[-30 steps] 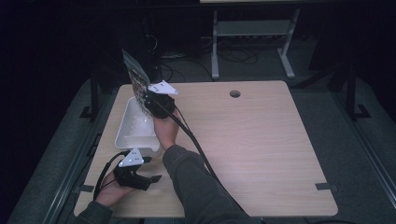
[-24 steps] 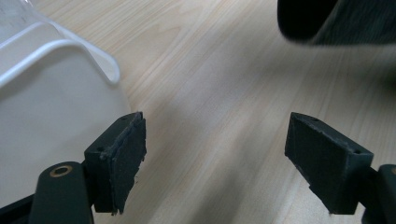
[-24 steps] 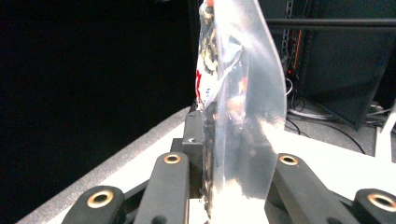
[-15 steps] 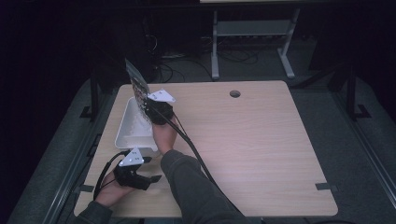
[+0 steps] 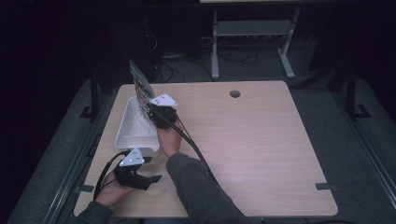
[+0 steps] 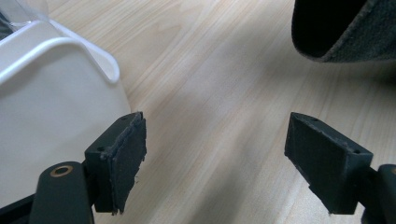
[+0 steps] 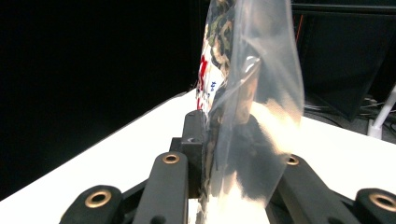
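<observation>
Over the left part of the pale wood-grain table [image 5: 261, 140], seen from the high view, the right gripper [image 5: 150, 108] reaches above a white rectangular plastic tub [image 5: 132, 133] and holds up a clear plastic packet with dark printed contents [image 5: 139, 85]. The packet stands nearly upright, tilted toward the table's far left corner, its top edge past the table's rim against the dark floor. The left gripper [image 5: 156, 178] lies low near the table's near left edge, just in front of the tub, with a cable looping behind it.

From the left gripper view, the two black jaws stand wide apart with bare wood between them. The tub's [image 6: 51, 93] rounded white wall sits just beside one jaw, and a dark grey sleeve [image 6: 345, 28] fills the upper corner.

From the right gripper view, the jaws are pressed together on the packet's [image 7: 243, 93] lower edge. Its film is glossy and see-through, with mottled dark pieces and a red-and-blue printed patch inside, rising straight above the jaws.
</observation>
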Action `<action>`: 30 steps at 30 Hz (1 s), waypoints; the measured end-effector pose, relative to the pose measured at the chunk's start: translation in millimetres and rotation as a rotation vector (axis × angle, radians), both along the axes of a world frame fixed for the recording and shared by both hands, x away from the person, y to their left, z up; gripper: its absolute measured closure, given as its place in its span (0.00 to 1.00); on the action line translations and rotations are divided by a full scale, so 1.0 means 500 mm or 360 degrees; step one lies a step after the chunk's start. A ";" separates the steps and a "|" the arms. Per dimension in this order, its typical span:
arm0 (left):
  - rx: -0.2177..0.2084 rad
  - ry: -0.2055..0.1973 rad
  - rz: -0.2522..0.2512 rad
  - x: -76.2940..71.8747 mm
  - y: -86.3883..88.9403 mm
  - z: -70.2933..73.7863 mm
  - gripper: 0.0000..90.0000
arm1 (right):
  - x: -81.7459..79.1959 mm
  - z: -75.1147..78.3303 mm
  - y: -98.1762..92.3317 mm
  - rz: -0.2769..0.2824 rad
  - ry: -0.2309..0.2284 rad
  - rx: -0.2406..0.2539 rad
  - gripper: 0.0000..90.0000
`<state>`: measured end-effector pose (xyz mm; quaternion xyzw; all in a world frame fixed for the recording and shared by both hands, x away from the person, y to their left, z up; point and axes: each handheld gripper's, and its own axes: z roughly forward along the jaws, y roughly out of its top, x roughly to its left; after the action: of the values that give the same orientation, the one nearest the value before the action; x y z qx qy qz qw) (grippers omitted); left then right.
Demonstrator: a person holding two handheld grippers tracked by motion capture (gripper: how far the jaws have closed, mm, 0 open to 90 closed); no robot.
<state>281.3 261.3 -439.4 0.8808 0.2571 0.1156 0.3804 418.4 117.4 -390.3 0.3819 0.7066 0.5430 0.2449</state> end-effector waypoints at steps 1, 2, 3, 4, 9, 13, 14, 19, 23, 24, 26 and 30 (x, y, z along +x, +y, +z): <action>-0.0001 0.0000 0.0001 0.000 0.000 0.000 0.22 | 0.000 0.000 0.000 0.0000 0.0000 0.0000 0.83; -0.0006 0.0002 0.0005 0.000 0.000 0.000 0.22 | -0.001 0.000 0.000 -0.0002 0.0003 0.0002 0.83; -0.0005 0.0003 0.0006 0.001 0.001 0.000 0.22 | -0.001 0.000 -0.001 -0.0006 0.0006 0.0006 0.83; -0.0002 0.0002 0.0003 0.001 0.001 0.000 0.22 | -0.001 0.000 -0.001 -0.0005 0.0008 0.0006 0.82; -0.0006 0.0005 -0.0003 0.001 -0.001 0.000 0.22 | 0.004 0.002 -0.006 -0.0007 0.0035 0.0025 0.80; -0.0015 0.0007 -0.0005 0.001 -0.001 0.001 0.22 | 0.010 0.005 -0.015 0.0015 0.0072 0.0056 0.69; -0.0012 0.0006 -0.0005 0.001 -0.001 0.001 0.22 | 0.011 0.006 -0.017 0.0024 0.0083 0.0072 0.67; -0.0011 0.0005 -0.0004 0.001 -0.001 0.001 0.22 | 0.012 0.013 -0.025 0.0048 0.0091 0.0061 0.62; -0.0008 0.0004 -0.0006 0.001 -0.002 0.000 0.22 | 0.014 0.015 -0.032 0.0074 0.0127 0.0073 0.57; -0.0009 0.0004 -0.0008 0.000 -0.002 0.001 0.22 | 0.015 0.016 -0.034 0.0081 0.0133 0.0068 0.55; -0.0008 0.0000 -0.0010 0.000 -0.002 0.001 0.22 | 0.016 0.018 -0.038 0.0094 0.0142 0.0060 0.54; -0.0004 -0.0003 -0.0014 0.000 -0.003 0.001 0.22 | 0.016 0.021 -0.047 0.0100 0.0155 0.0068 0.52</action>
<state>281.5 260.0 -439.1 0.8814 0.2529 0.1143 0.3823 426.6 93.9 -379.8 0.3908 0.7175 0.5461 0.1848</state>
